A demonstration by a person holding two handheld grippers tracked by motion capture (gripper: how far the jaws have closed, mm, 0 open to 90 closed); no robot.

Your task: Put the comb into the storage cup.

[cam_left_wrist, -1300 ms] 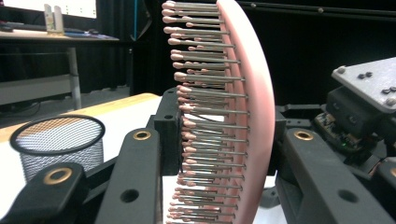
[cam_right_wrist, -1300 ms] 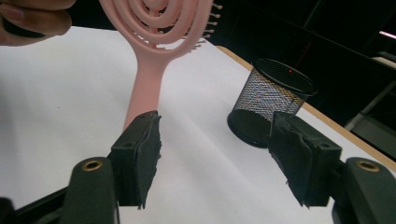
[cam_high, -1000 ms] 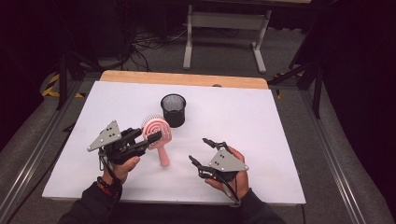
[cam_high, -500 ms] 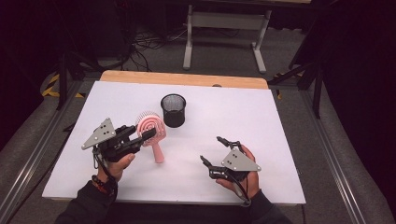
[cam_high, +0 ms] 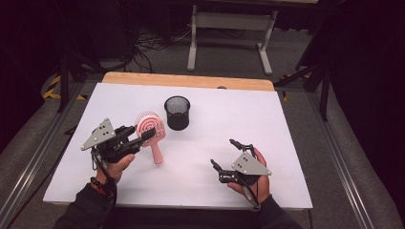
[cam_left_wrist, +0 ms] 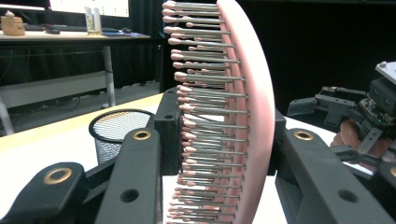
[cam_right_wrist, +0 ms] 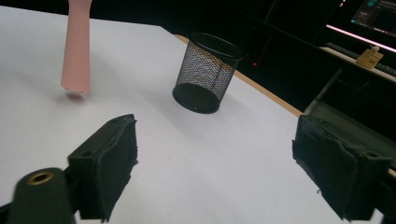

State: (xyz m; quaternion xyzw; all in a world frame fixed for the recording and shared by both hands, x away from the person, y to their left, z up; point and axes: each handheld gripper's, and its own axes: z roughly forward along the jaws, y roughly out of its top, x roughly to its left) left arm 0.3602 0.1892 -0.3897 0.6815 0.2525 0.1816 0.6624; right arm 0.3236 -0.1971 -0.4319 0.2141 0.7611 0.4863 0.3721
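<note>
A pink hairbrush [cam_high: 152, 128] stands nearly upright over the white table top [cam_high: 267, 119], handle end down. My left gripper [cam_high: 147, 135] is shut on the brush head. In the left gripper view the bristled head [cam_left_wrist: 243, 116] sits clamped between the two black jaws of the left gripper [cam_left_wrist: 223, 122]. A black mesh cup [cam_high: 177, 112] stands just behind the brush. My right gripper [cam_high: 223, 152] is at the front right; its jaws have just been opening and now stand open with nothing between them. The right gripper view shows the right gripper [cam_right_wrist: 224, 158], the cup [cam_right_wrist: 205, 72] and the pink handle [cam_right_wrist: 77, 46].
A bare wooden strip [cam_high: 191, 80] runs along the table's far edge. Beyond it on the grey floor stands a metal frame [cam_high: 229, 28] among cables. Dark rails flank the table on both sides. My right gripper [cam_left_wrist: 355, 121] appears far off in the left gripper view.
The right hand has slid a little to the right and toward the near edge, and its jaws have spread wider. The left gripper and the brush have stayed about where they were.
</note>
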